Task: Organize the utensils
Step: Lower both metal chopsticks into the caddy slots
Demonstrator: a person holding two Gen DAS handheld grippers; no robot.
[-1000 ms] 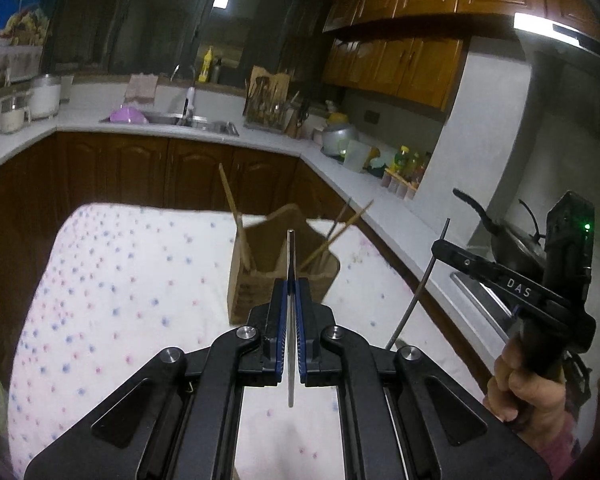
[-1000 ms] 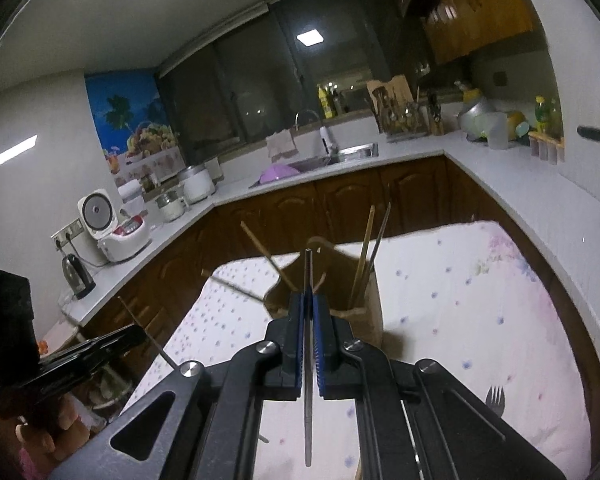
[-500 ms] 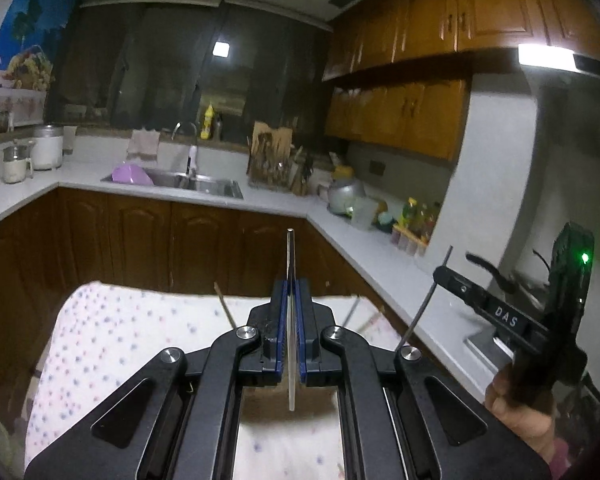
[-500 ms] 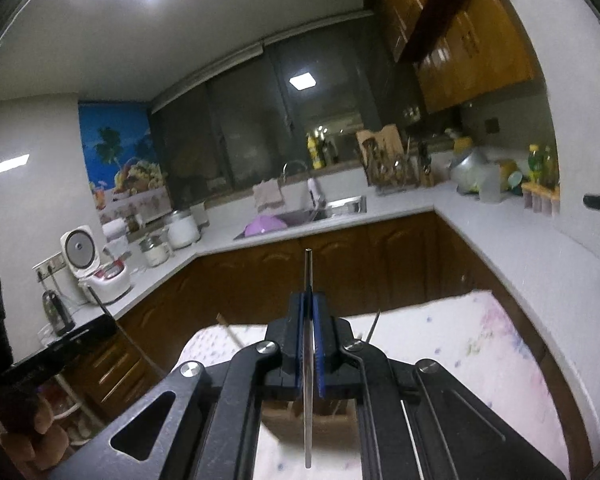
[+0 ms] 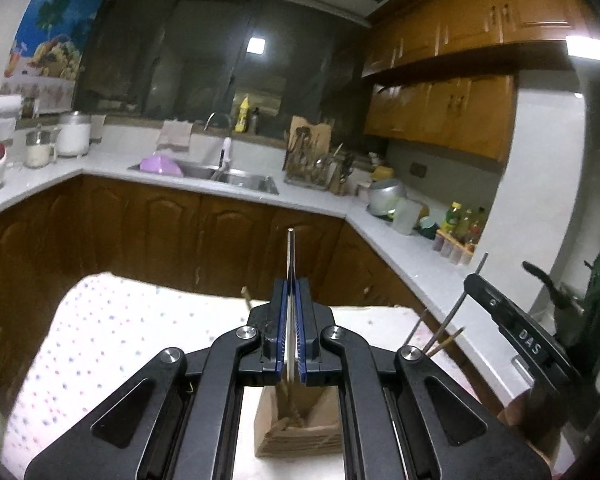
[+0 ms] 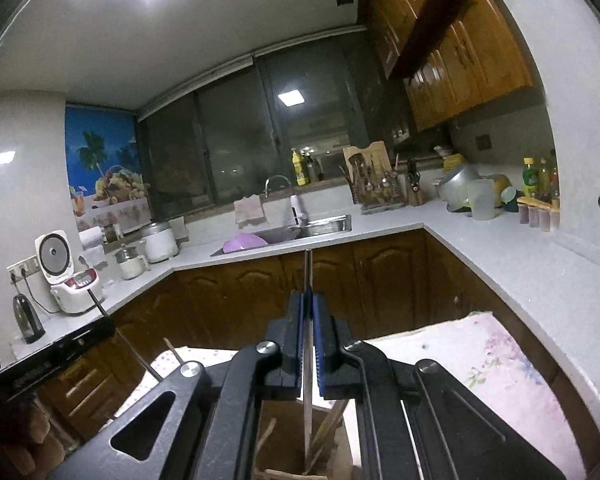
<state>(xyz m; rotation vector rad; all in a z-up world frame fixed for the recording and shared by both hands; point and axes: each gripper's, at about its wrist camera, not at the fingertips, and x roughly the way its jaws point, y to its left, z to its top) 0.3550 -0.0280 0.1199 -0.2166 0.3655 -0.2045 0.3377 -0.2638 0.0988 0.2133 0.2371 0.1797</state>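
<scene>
My left gripper (image 5: 290,292) is shut on a thin metal chopstick (image 5: 290,256) that stands upright between the blue pads. Its lower end hangs above a brown cardboard holder (image 5: 296,432) that holds several wooden chopsticks. My right gripper (image 6: 309,300) is shut on another metal chopstick (image 6: 309,272), whose lower end reaches into the same holder (image 6: 340,456). The right gripper also shows at the right edge of the left wrist view (image 5: 516,324), the left one at the left edge of the right wrist view (image 6: 48,360).
The holder stands on a table with a dotted white cloth (image 5: 112,320). Dark wooden cabinets (image 5: 172,232) and a white counter (image 5: 400,248) with a sink (image 5: 236,176), jars and bottles surround it. A rice cooker (image 6: 68,276) sits at the left.
Both grippers have tilted up and come over the holder. The holder has dropped to the bottom of both views, and the right chopstick's lower end now reaches into it.
</scene>
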